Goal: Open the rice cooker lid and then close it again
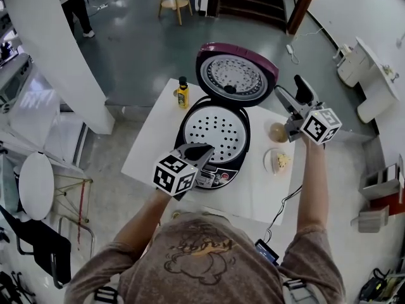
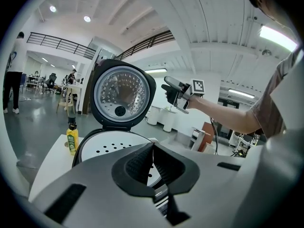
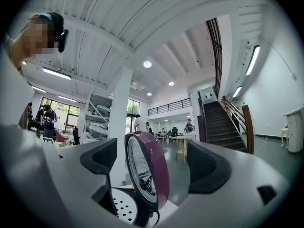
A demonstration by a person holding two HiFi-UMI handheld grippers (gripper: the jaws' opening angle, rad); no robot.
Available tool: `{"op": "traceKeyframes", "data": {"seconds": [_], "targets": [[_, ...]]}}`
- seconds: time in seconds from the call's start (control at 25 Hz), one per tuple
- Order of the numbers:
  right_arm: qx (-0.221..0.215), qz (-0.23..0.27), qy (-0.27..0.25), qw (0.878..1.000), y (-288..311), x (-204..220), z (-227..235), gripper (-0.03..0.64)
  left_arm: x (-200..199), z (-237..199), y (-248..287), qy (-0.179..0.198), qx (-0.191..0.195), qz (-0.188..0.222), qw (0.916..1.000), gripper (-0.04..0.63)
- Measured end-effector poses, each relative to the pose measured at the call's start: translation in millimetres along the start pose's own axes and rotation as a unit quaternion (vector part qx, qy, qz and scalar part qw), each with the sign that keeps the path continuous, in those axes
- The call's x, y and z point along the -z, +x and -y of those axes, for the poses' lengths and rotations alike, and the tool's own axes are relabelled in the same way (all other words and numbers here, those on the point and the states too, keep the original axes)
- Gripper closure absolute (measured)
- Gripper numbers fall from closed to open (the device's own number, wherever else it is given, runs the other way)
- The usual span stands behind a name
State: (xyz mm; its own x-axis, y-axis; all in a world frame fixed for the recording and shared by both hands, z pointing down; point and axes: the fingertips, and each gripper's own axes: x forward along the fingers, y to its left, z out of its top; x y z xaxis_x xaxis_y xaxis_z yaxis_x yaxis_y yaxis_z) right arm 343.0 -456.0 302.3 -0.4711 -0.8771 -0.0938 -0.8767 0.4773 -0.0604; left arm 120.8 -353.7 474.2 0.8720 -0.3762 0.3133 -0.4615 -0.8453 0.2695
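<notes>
Partly, the closed-jawed left gripper [image 1: 204, 149] hides the front of the rice cooker [image 1: 215, 132]. Right gripper [image 1: 292, 88] gapes by the raised lid [image 1: 235, 75]; white table [image 1: 152, 151], grey floor [image 1: 139, 49].

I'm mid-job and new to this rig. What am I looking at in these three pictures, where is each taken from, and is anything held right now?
There is no robot arm: a person holds a hand-held gripper in each hand. The head view looks down from the person's head. The other two views each look along one gripper's jaws.

On the white table stand a rice cooker with its lid raised, a yellow bottle, a small bowl and a plate.

The left hand-held gripper hovers over the cooker's front, jaws shut and empty. The right hand-held gripper is beside the lid, jaws wide open. The lid's edge shows in the gap, but the pads don't press on it.

Nothing is held.
</notes>
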Motion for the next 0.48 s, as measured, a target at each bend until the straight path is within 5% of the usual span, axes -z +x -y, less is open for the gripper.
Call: {"op": "traceKeyframes", "data": {"seconds": [0.48], "targets": [[-0.047, -0.042, -0.001, 0.998, 41, 21, -11, 0.153, 4, -9, -14, -0.013, -0.018, 0.001, 0.9998, 0.574]]}}
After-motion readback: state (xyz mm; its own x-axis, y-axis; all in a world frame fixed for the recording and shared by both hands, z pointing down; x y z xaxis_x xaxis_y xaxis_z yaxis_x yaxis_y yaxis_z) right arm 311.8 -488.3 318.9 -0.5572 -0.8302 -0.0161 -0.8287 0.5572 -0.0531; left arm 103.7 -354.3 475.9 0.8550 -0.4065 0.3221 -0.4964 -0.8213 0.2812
